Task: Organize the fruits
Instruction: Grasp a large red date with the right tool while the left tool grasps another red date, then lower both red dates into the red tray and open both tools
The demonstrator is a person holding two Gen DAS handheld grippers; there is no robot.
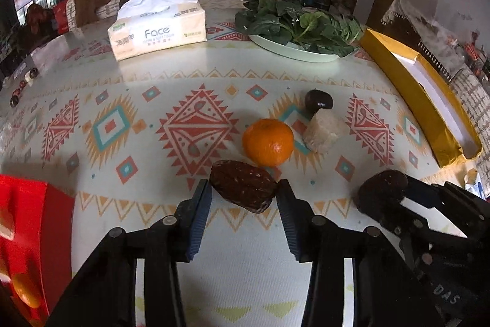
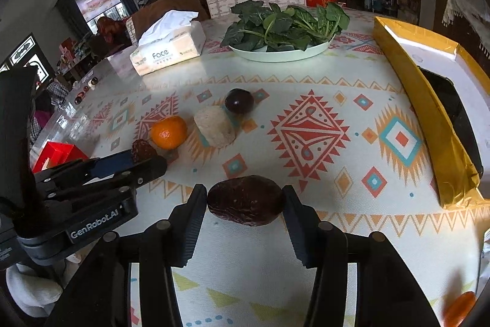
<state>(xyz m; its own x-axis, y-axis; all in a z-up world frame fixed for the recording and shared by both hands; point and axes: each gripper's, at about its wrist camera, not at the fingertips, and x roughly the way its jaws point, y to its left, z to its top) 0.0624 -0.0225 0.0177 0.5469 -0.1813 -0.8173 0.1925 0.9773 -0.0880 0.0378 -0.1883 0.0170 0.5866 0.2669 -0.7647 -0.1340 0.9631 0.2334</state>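
- Step in hand, as I judge it: both of my grippers are each closing on a dark wrinkled fruit, with the sorting of the row not yet finished.
- Landmark: the orange (image 1: 268,142) on the bench (image 1: 171,72).
- Left gripper (image 1: 245,192): jaws partly open, one on each side of a dark date (image 1: 245,189) that sits just in front of the orange. Both pads look to be touching the date's ends; I cannot tell whether it is lifted or resting on the bench.
- Right gripper (image 2: 245,199): jaws at a similar spread, bracketing a second date (image 2: 245,199) well to the right of the orange. It appears pinched and held.
- Behind and right of the orange: a pale beige chunk (image 1: 324,129) just beside it, then a dark plum (image 1: 318,101) touching the chunk.
- Red box (image 1: 27,222) lies to the left of the orange; yellow box (image 1: 428,118) far to its right.
- Next move, my estimate: confirm firm grip on both dates, lift clear of the orange, carry each to a box. Which box is meant, I cannot tell.
- Risk: the left date is close to the orange; lifting may nudge it.
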